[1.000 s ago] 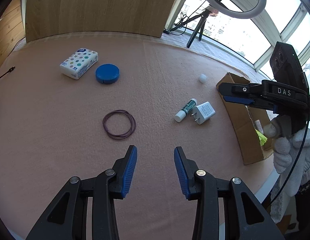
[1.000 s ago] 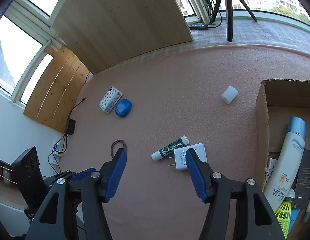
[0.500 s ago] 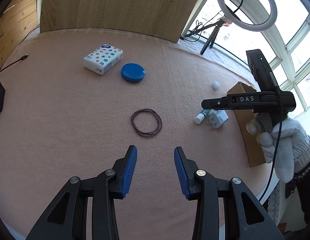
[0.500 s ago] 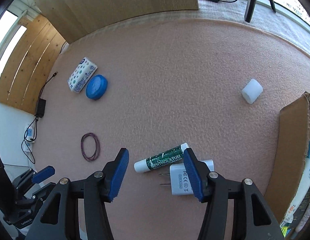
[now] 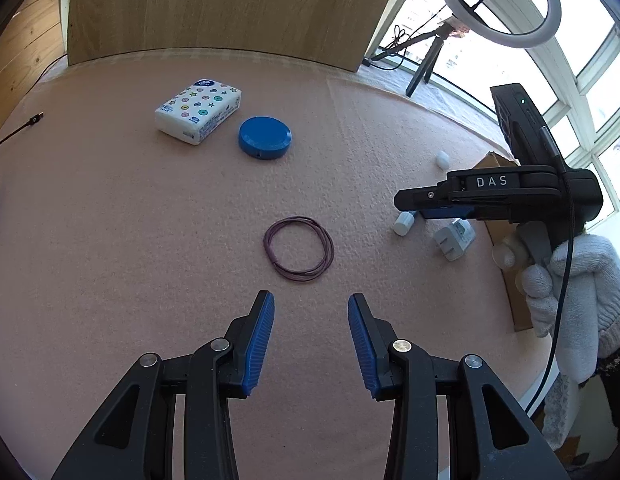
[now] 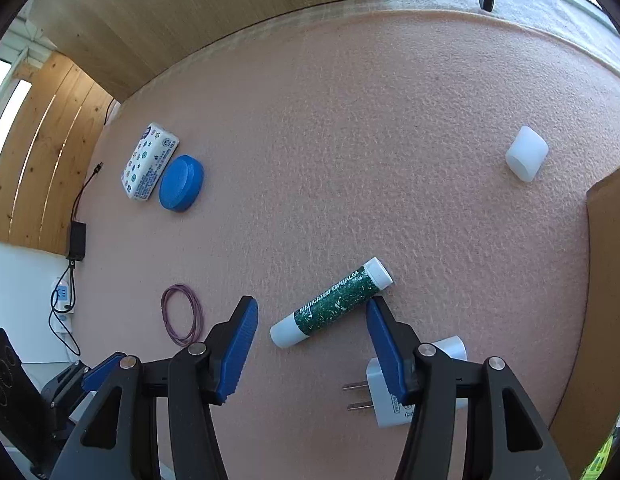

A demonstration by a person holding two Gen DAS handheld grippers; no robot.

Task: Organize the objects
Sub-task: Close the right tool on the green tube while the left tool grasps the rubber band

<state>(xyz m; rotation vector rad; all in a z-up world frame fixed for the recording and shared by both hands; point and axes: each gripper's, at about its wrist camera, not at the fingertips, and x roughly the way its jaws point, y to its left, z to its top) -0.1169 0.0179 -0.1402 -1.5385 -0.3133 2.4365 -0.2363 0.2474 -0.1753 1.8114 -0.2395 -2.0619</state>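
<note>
Since a second ago the right gripper (image 6: 312,312) has dropped closer to the pink mat (image 6: 350,128), so the lip balm tube (image 6: 331,307) now fills the gap ahead of it; its jaws have just been closing a little, yet the blue pads still stand apart with the tube between their tips and neither pad visibly pressing on it. That tube lies flat on the mat, its long axis slanting from lower left to upper right in the right wrist view, white cap end toward the lower left. Its green label reads "MEDICATED LIPBALM". Just below it, partly behind the right-hand finger, lies a white plug adapter (image 6: 384,396), prongs pointing left. A cardboard box (image 6: 606,280) stands at the right edge, and a small white cap (image 6: 526,158) lies above it on the mat.

Farther left lies a purple wire loop (image 5: 298,248), which sits just ahead of the left gripper (image 5: 311,308), whose fingers are half open and empty. Beyond are a blue round tin (image 5: 264,137) and a star-printed tissue pack (image 5: 198,112), side by side. Seen from the left wrist, the right gripper's body bears "DAS", held by a white-gloved hand (image 5: 566,280).
</note>
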